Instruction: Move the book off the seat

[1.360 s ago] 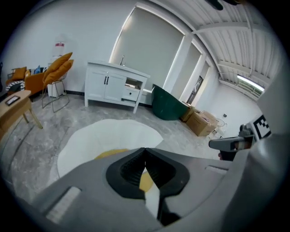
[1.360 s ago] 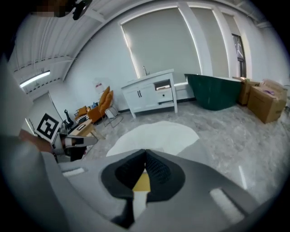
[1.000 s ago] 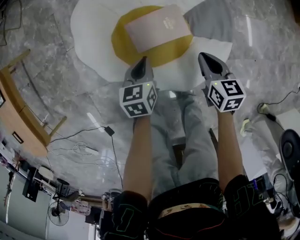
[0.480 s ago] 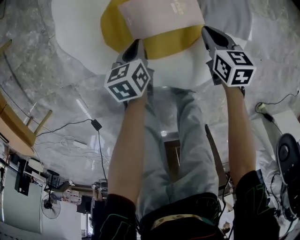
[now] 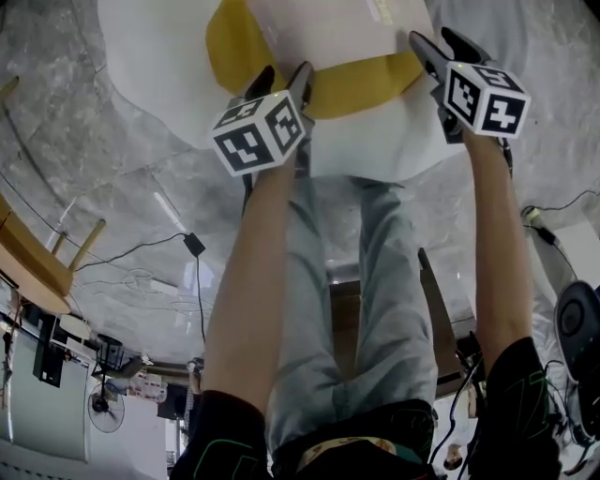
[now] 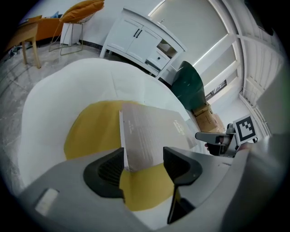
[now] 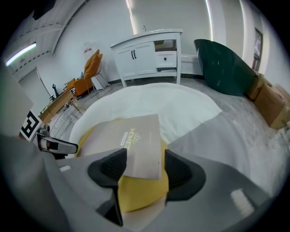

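A pale beige book (image 5: 337, 28) lies on the yellow cushion (image 5: 361, 84) of a round white seat (image 5: 150, 66). My left gripper (image 5: 284, 75) is at the book's near left corner, its jaws opening. In the left gripper view the book (image 6: 149, 133) has its corner between the jaws of the left gripper (image 6: 144, 167), and the pads do not press on it. My right gripper (image 5: 436, 39) is at the near right corner, jaws also opening. In the right gripper view the book (image 7: 133, 138) has its edge between the spread jaws of the right gripper (image 7: 144, 171), untouched.
A white cabinet (image 7: 149, 54), a dark green rounded object (image 7: 226, 65), cardboard boxes (image 7: 272, 104) and an orange chair (image 7: 90, 68) stand behind the seat. A wooden table (image 5: 28, 262) and floor cables (image 5: 192, 246) are to my left on the marble floor.
Both grippers have moved forward from in front of the seat to the book's near corners. Their jaws, shut in the earlier frames, now stand apart.
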`<state>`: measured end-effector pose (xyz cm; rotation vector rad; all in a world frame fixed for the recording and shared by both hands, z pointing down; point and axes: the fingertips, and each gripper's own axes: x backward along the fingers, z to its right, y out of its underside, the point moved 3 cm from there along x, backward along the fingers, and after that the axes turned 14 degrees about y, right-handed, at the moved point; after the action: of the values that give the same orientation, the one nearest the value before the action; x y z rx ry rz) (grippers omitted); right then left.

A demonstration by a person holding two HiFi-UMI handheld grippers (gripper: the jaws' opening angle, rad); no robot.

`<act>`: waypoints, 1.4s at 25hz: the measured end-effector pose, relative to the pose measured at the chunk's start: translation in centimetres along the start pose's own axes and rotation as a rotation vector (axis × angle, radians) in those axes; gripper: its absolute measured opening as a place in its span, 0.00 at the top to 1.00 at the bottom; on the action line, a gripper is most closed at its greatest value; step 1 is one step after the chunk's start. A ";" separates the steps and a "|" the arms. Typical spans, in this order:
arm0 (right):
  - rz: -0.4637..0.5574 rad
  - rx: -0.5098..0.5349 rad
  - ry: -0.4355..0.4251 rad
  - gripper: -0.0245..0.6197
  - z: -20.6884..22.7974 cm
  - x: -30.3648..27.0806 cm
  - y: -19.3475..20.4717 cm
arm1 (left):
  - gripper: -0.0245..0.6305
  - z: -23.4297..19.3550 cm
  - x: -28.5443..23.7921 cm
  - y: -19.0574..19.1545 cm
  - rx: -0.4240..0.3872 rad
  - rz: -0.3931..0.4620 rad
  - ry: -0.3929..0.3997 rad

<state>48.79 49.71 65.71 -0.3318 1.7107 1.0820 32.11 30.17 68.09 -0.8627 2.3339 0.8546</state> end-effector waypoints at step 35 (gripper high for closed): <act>0.014 0.364 -0.184 0.57 -13.6 9.2 -2.9 | 0.63 -0.3 16.5 1.7 0.055 0.300 -0.235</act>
<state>38.50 39.87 57.07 0.0102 1.7038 0.7648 19.83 24.59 58.52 -0.3698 2.2951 0.9496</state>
